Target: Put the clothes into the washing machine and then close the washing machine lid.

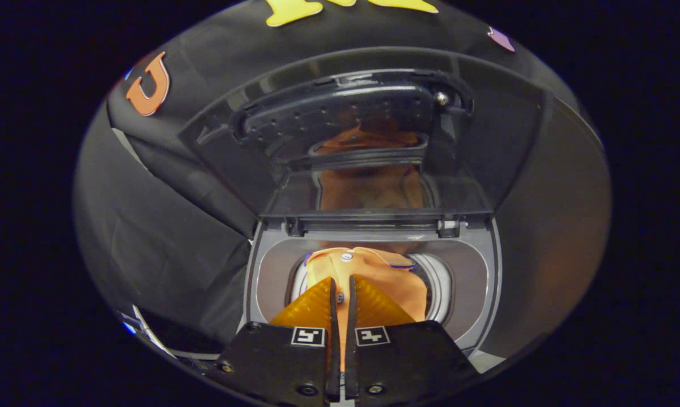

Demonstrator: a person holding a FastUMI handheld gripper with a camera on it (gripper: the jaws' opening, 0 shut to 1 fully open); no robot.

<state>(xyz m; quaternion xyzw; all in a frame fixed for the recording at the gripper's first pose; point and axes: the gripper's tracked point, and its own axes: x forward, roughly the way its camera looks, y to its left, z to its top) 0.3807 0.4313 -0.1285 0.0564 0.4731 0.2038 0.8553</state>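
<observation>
Orange garment pinched in the narrow claw over the washing machine drum (lid up)

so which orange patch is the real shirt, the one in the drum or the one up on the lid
The one in the drum: the shirt is pinched between the gripper fingers. The orange on the open lid is its reflection.
</observation>
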